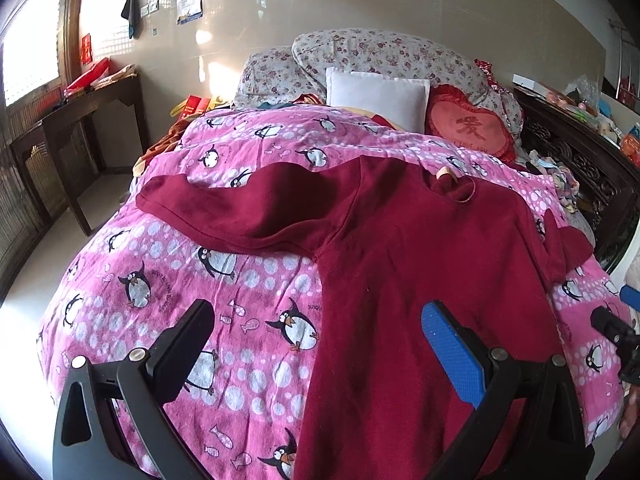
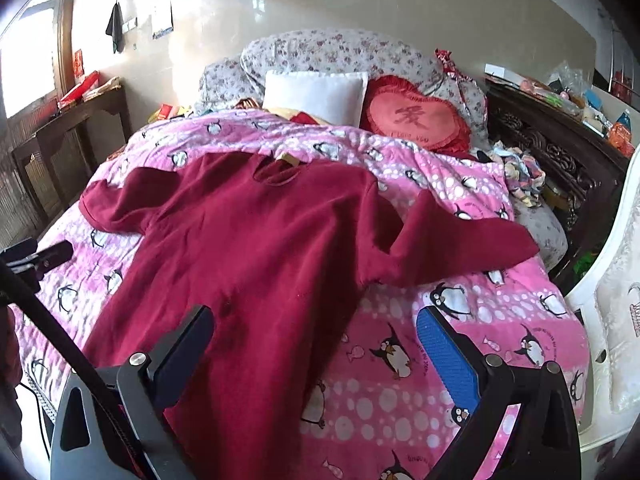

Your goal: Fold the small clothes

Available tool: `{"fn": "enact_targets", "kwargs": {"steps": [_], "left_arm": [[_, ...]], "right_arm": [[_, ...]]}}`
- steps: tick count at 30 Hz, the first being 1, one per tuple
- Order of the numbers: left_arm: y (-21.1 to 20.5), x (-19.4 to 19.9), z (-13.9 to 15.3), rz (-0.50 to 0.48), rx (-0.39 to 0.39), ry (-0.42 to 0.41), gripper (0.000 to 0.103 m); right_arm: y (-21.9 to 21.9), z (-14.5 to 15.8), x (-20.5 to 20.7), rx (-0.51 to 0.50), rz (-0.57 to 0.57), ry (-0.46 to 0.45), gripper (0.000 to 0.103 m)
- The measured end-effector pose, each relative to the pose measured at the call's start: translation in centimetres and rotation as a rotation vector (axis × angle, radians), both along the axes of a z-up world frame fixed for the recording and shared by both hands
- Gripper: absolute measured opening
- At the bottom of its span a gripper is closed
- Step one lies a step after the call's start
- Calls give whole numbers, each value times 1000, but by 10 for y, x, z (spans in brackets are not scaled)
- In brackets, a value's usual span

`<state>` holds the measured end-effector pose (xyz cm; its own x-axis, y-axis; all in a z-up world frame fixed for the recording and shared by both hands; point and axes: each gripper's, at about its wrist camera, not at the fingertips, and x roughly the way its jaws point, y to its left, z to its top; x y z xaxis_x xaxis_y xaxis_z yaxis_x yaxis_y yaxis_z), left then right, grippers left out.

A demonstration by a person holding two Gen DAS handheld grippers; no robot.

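Observation:
A dark red long-sleeved top (image 1: 420, 264) (image 2: 256, 248) lies flat on the pink penguin quilt (image 1: 168, 280) (image 2: 460, 344), collar toward the pillows, both sleeves spread out sideways. My left gripper (image 1: 320, 320) hovers open above the top's lower left edge, its blue-padded finger over the red cloth and its other finger over the quilt. My right gripper (image 2: 316, 324) hovers open above the top's lower right edge, nothing held. The right gripper's tips (image 1: 624, 308) peek in at the right of the left wrist view; the left gripper (image 2: 36, 258) shows at the left of the right wrist view.
A white pillow (image 1: 376, 96), a red heart cushion (image 1: 468, 128) and floral bedding (image 2: 336, 52) sit at the head. A dark wooden side table (image 1: 80, 120) stands left, a carved dark cabinet (image 2: 560, 148) with clutter right, a white chair (image 2: 612, 320) at the bed's right.

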<state>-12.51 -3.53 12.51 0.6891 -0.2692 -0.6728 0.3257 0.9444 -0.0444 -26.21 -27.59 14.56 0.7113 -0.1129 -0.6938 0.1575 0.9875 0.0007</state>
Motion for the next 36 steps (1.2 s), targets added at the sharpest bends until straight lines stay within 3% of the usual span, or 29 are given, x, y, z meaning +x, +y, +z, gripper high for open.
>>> {"fn": "enact_targets", "kwargs": {"steps": [8,18,28,36], "left_arm": [[0,15,-11,25,16,20,103],[-2,36,-27,37,32,53,103],[-2,53,-40,47,59,77,103],[48,95,-42,145,-15,131,103]], "right_arm": [[3,-23,9,27,78,45,94],[13,-37,23,-54,95,54,97],[3,-52,40,19,96,98,98],[23,-53,47,-24,131,85,98]]}}
